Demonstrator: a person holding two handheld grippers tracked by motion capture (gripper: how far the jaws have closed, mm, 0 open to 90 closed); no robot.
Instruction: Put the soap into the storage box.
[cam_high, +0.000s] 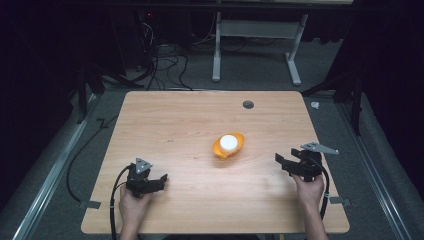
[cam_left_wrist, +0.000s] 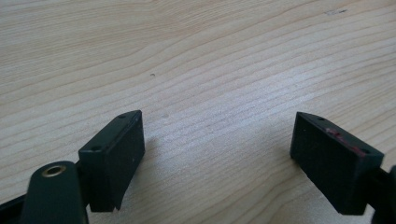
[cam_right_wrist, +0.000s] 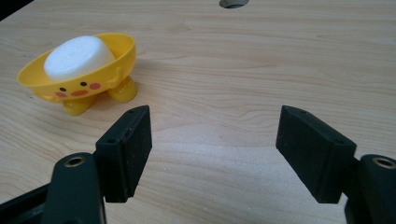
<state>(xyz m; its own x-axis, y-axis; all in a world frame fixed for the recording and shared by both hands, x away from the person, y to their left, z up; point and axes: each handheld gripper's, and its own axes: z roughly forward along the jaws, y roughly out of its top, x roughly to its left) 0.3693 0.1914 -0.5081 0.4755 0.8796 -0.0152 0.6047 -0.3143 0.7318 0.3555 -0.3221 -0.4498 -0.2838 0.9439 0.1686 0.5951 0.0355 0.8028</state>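
Nothing looked started: the white puck (cam_high: 228, 142) sat in the yellow duck bowl (cam_high: 239, 146) just right of the table's (cam_high: 170, 125) centre, untouched, while the left gripper (cam_high: 159, 180) at seven o'clock and the right gripper (cam_high: 283, 163) at four o'clock both held their jaws spread, empty.

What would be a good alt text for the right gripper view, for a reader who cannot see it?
A yellow bowl with a painted face and small feet stands on a wooden table, holding a white round block. The right gripper is open in the foreground, its two black jaws wide apart, with the bowl beyond its left jaw.
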